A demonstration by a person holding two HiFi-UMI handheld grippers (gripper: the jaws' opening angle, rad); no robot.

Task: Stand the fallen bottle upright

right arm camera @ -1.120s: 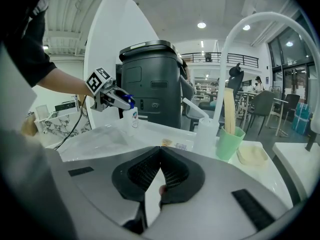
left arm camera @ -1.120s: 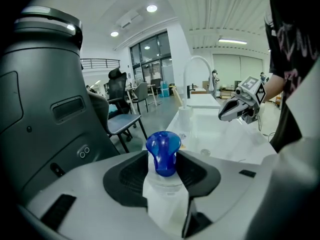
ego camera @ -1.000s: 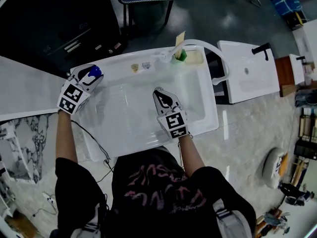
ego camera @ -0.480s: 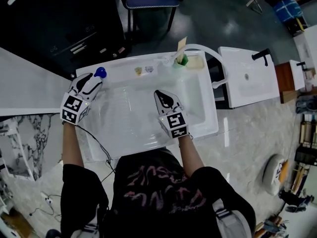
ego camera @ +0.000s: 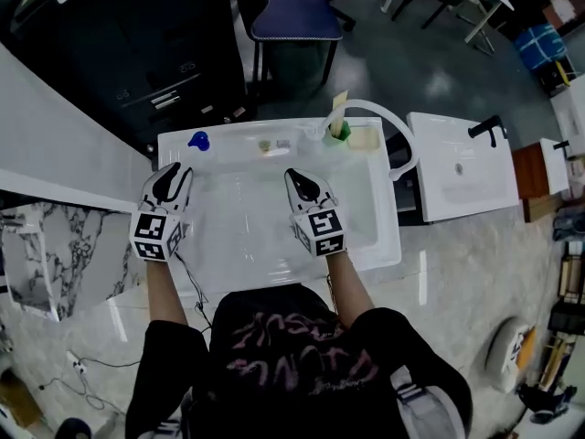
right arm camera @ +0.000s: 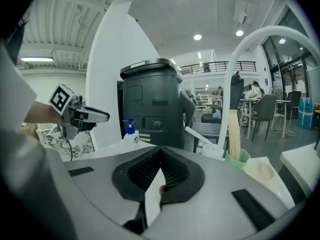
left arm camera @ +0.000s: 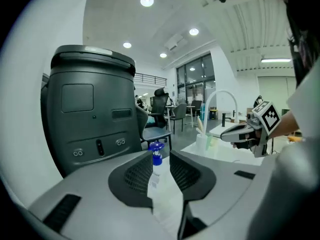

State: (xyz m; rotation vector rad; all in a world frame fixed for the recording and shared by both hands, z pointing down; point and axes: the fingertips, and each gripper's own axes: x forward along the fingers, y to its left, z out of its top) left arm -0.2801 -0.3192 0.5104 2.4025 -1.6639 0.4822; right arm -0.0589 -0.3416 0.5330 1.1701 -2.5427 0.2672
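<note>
Finds the bottle (ego camera: 198, 140), topped with a blue pump, standing upright on the far-left corner of the sink (ego camera: 388, 236) rim. Places it beyond the left gripper (ego camera: 174, 174), farther off and slightly to the right of the jaw tips, touching neither. Catches it in the left gripper view through the gap between the jaws, well past them, with nothing lodged in that gap. Reads those jaws as spread apart, having just been closing. Puts the right gripper (ego camera: 294, 176) over the middle of the basin, well to the right of the bottle, its jaws pressed together at the tips and pinching nothing. Notes a green cup (ego camera: 339, 131) on the far rim, beside the base of the white faucet (ego camera: 393, 126), holding a pale flat stick (right arm camera: 234, 131) upright. Spots a beige block (ego camera: 364, 138) just right of the cup on the same rim.
</note>
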